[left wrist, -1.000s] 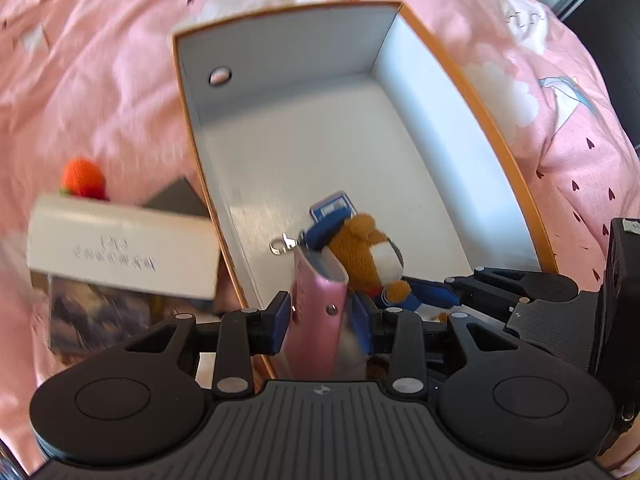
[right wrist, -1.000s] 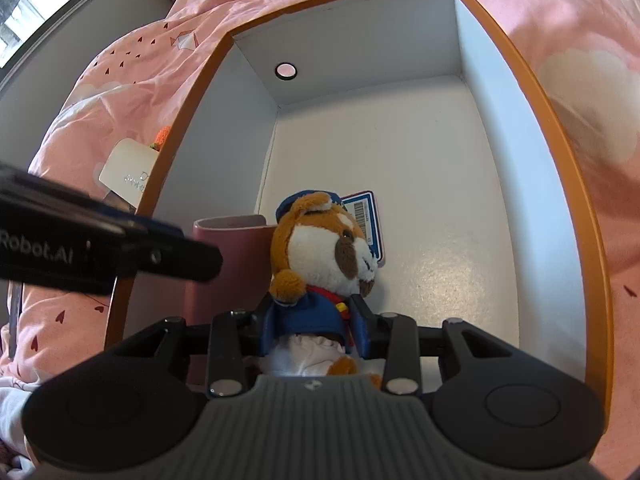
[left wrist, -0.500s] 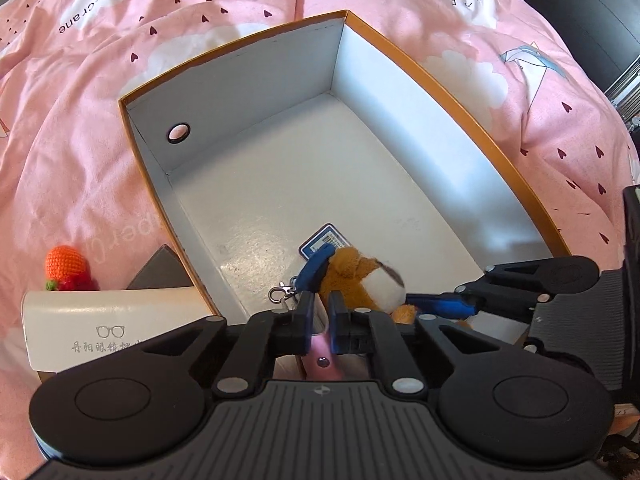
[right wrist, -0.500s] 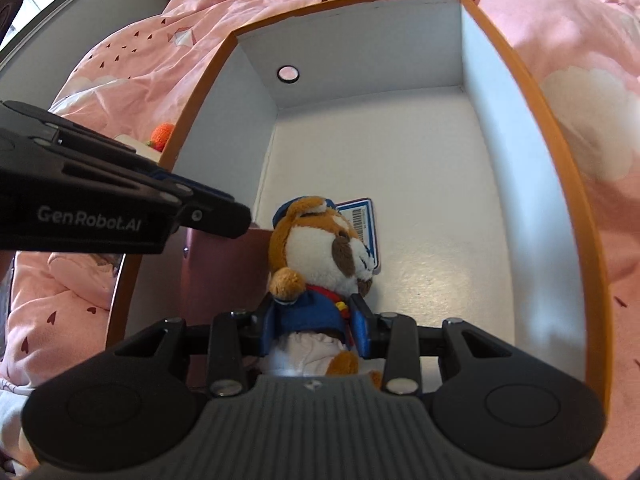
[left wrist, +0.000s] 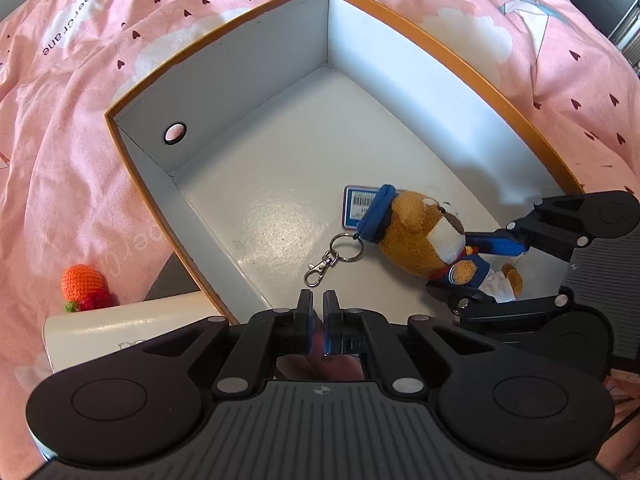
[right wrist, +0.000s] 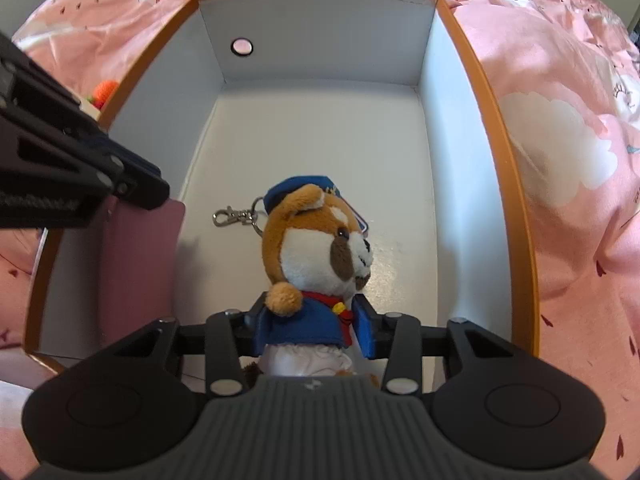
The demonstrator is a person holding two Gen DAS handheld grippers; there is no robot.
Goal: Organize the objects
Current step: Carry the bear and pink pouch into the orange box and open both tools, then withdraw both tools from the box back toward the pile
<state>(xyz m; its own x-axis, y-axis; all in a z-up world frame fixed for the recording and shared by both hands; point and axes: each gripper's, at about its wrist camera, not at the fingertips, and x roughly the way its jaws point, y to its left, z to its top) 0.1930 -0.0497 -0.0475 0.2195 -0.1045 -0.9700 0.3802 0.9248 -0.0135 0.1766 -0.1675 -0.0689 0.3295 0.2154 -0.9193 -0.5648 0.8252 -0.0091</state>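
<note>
An orange-rimmed white box (left wrist: 440, 52) lies on pink bedding. A plush dog keychain (left wrist: 424, 236) in a blue cap and jacket lies inside it, with its ring and clasp beside it. My right gripper (right wrist: 314, 328) is shut on the plush dog (right wrist: 316, 240) at its body, low in the box (right wrist: 480, 80). My left gripper (left wrist: 318, 304) is shut on a pink wallet (right wrist: 138, 264), which stands against the box's left wall; in the left wrist view only a pink sliver shows between the pads.
A white glasses case (left wrist: 132, 328), a crocheted orange carrot (left wrist: 82, 284) and a dark flat item (left wrist: 172, 280) lie left of the box. A blue barcode tag (left wrist: 358, 208) lies under the dog's cap. The right gripper (left wrist: 520, 268) shows in the left wrist view.
My left gripper has pulled up and back with the pink wallet, so the wallet is nearly hidden in its own view. The right gripper has turned the plush dog slightly; its keyring now shows.
</note>
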